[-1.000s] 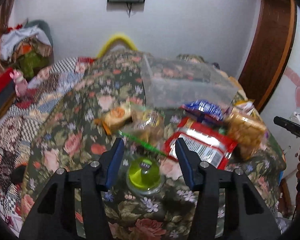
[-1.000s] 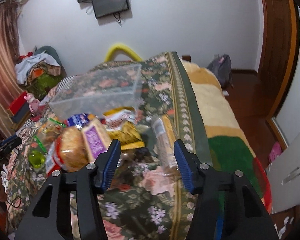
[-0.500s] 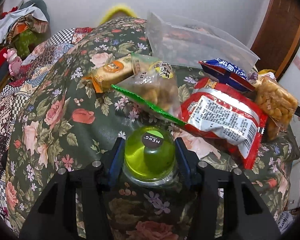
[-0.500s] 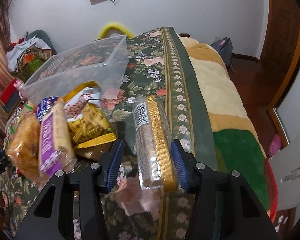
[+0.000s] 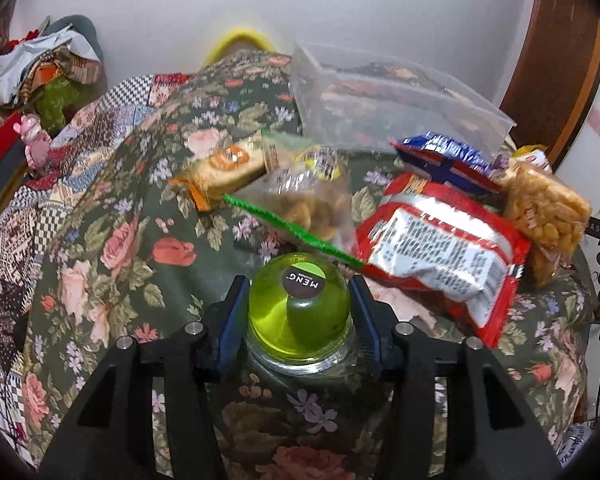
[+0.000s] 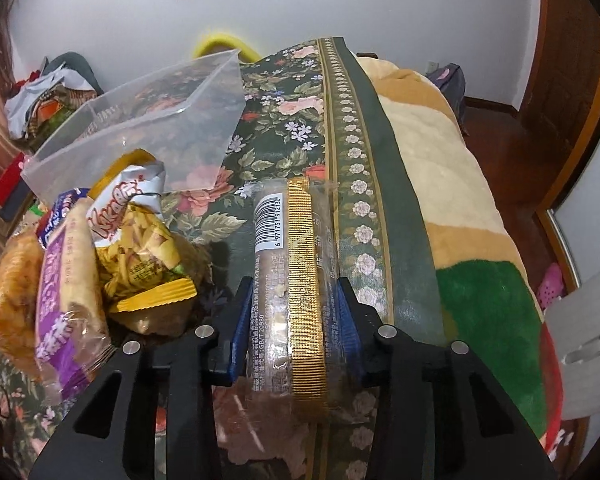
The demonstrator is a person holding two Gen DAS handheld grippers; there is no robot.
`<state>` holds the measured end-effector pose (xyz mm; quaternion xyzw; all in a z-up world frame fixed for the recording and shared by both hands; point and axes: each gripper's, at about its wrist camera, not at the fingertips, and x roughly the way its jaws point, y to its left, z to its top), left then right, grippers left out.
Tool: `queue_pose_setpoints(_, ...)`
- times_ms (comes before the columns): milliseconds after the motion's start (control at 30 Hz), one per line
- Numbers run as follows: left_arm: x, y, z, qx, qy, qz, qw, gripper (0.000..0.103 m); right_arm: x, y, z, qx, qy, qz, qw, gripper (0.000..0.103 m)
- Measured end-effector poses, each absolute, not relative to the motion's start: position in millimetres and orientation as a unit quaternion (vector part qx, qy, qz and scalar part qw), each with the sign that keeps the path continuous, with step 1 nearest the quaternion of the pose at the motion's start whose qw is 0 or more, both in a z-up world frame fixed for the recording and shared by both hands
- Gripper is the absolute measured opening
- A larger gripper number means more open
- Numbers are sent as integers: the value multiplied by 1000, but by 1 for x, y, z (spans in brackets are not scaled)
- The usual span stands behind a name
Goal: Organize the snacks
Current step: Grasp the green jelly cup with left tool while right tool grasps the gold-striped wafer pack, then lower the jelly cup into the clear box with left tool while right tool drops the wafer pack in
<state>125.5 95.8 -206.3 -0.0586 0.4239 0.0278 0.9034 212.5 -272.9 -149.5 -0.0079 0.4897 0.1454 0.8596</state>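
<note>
A home bedroom: floral bedspread (image 6: 284,120), clothes pile (image 5: 48,68).

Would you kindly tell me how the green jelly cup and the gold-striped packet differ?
The green jelly cup is round, domed and stands on its wide base; the gold-striped packet is long, clear and lies flat. The cup sits between the left gripper's pads, the packet between the right gripper's. Both rest on the floral cloth.

You see: lime-green jelly cup (image 5: 299,312); red-and-silver packet (image 5: 440,256); dark green rose-patterned bedspread (image 5: 112,248); gold-striped clear pack (image 6: 296,280); yellow bag (image 6: 140,244); purple-labelled packet (image 6: 66,280).
</note>
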Motion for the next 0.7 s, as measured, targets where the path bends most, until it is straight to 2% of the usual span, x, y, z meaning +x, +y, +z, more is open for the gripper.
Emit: queue_pose_setpoints(700,153,73,-80,-25,285,3,958,50,223,-262,-42,12,370,195,908,36)
